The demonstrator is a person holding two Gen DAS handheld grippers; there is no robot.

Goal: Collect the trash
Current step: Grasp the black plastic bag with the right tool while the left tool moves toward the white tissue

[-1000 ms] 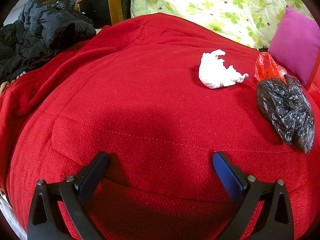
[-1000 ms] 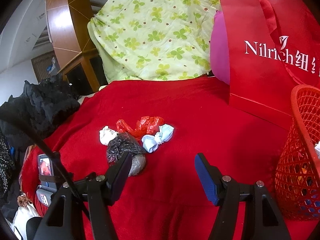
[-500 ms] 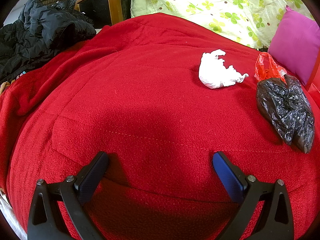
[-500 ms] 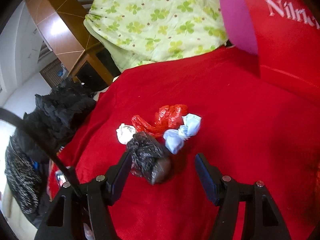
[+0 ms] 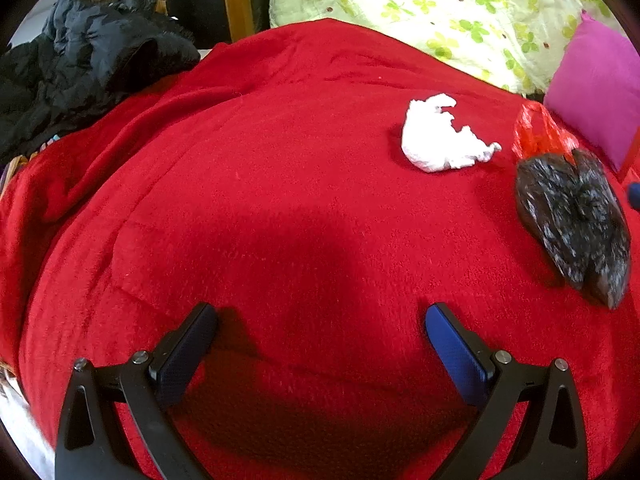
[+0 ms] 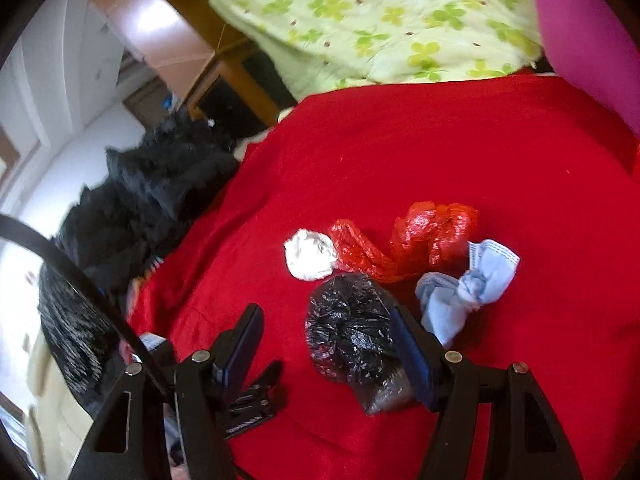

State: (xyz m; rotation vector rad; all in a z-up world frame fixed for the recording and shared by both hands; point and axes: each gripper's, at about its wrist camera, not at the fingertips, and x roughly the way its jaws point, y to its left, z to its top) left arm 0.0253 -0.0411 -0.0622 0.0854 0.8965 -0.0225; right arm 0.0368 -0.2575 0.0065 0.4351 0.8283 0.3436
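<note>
On the red blanket (image 5: 256,200) lies a small pile of trash. It holds a crumpled white tissue (image 5: 440,140) (image 6: 310,254), a red plastic bag (image 5: 538,136) (image 6: 424,240), a black plastic bag (image 5: 572,216) (image 6: 352,332) and a knotted pale blue mask (image 6: 464,284). My right gripper (image 6: 326,312) is open around the black bag: its right finger lies against the bag, its left finger stands clear of it. My left gripper (image 5: 320,312) is open over bare blanket, well short and left of the pile, with nothing between its fingers.
A black jacket (image 5: 92,64) (image 6: 160,192) is heaped at the blanket's left edge. A green clover quilt (image 5: 440,4) (image 6: 380,20) and a magenta pillow (image 5: 596,88) lie behind the pile. Wooden furniture (image 5: 232,4) stands at the back left.
My right gripper has swung left and down onto the pile, so the black bag now sits between its fingers. The red paper bag and basket have left its view. The left gripper has not moved.
</note>
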